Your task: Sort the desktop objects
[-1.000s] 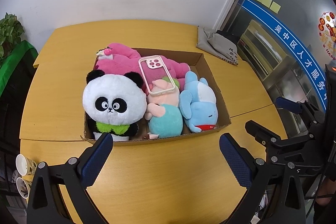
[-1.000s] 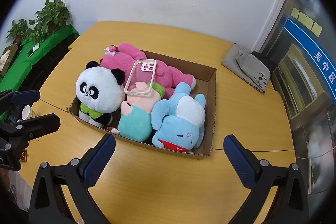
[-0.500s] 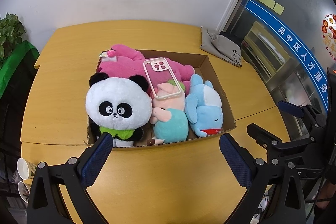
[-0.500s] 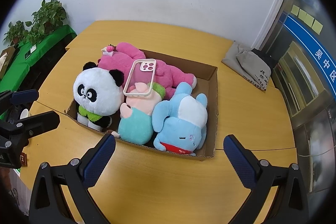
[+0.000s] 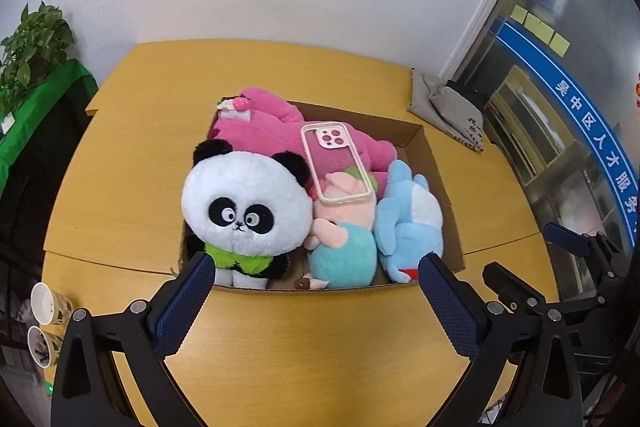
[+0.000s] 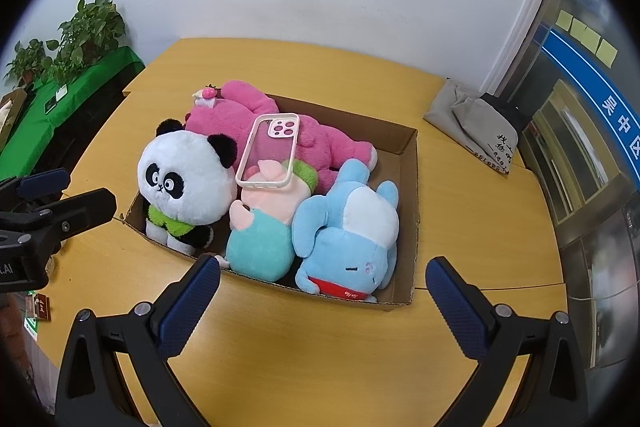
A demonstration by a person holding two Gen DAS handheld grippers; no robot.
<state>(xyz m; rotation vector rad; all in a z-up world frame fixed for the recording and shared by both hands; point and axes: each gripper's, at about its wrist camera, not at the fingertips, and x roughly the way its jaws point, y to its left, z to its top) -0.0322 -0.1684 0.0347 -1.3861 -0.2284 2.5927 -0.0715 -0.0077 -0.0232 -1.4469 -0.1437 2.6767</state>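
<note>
A cardboard box (image 5: 442, 171) (image 6: 409, 187) on the wooden table holds a panda plush (image 5: 246, 211) (image 6: 186, 183), a pink plush (image 5: 276, 135) (image 6: 256, 115), a pink-and-teal plush (image 5: 344, 247) (image 6: 262, 239) and a blue plush (image 5: 412, 223) (image 6: 352, 227). A clear phone case (image 5: 336, 163) (image 6: 270, 151) with a pink rim lies on top of the plushes. My left gripper (image 5: 314, 267) is open and empty, just in front of the box's near wall. My right gripper (image 6: 322, 269) is open and empty at the box's near right part.
A grey cloth bag (image 5: 448, 111) (image 6: 476, 123) lies at the table's far right. Two paper cups (image 5: 48, 307) stand off the left table edge. Potted plants on a green-covered stand (image 6: 80, 67) are at left. A glass door and wall stand at right.
Both grippers have moved forward toward the box, so the box and plushes look closer and lower in view. Both stay open.
</note>
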